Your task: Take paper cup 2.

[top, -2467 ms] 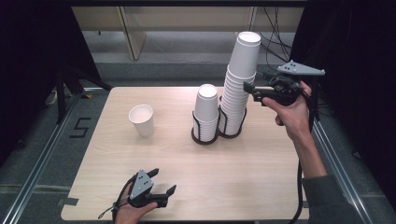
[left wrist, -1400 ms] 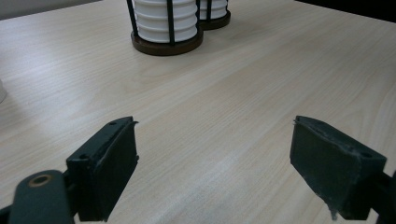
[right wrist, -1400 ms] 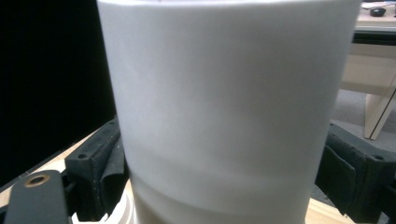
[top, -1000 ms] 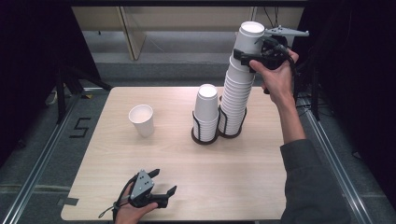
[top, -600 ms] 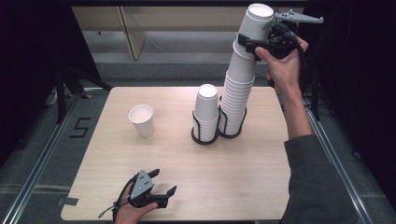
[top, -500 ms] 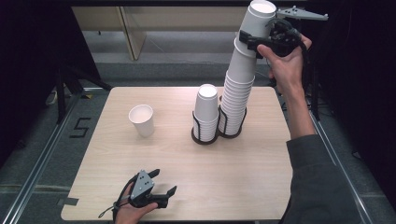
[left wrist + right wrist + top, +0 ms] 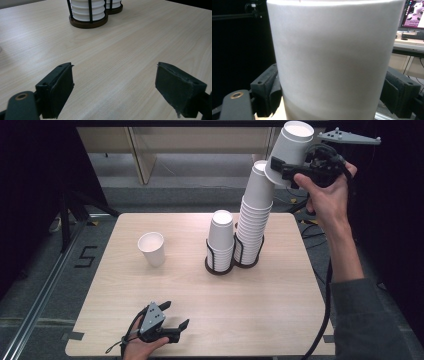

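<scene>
Your right claw (image 7: 280,170), clamped on the top cup (image 7: 290,151), has lifted it off the tall stack (image 7: 254,217); squeezing harder risks crushing it. Left claw (image 7: 176,316) stays apart.

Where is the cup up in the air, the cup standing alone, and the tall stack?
lifted cup (image 7: 292,150), high view, on its side wall
lone cup (image 7: 152,251), high view, on its side wall
tall stack (image 7: 252,222), high view, on the ribbed rims midway up
</scene>
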Action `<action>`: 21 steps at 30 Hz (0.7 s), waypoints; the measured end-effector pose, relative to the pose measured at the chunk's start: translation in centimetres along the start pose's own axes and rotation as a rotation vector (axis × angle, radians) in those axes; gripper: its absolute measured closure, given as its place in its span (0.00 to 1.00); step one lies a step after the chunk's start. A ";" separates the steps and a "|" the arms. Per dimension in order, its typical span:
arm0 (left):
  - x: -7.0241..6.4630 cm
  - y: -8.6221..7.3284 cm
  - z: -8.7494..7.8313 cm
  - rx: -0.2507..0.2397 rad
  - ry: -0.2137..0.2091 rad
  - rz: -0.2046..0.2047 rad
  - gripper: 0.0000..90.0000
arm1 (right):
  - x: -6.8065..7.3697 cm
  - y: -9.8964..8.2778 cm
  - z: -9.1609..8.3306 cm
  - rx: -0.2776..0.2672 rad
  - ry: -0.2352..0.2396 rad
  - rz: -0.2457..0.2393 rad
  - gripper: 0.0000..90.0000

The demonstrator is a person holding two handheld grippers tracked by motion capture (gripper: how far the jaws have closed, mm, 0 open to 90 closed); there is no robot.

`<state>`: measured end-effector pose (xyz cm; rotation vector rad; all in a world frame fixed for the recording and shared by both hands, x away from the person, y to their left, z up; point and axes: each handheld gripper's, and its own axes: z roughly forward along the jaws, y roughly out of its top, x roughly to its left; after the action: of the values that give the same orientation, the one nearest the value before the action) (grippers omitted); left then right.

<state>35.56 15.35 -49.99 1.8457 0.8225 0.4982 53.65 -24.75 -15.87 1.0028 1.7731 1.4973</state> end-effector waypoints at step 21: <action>0.2 0.0 -0.2 0.009 0.020 -0.007 0.16 | 0.9 -5.8 -5.9 0.037 0.031 -0.016 0.18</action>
<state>35.60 15.61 -49.88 1.8477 0.8458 0.5101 47.36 -27.56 -20.49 0.9860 1.8329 1.4821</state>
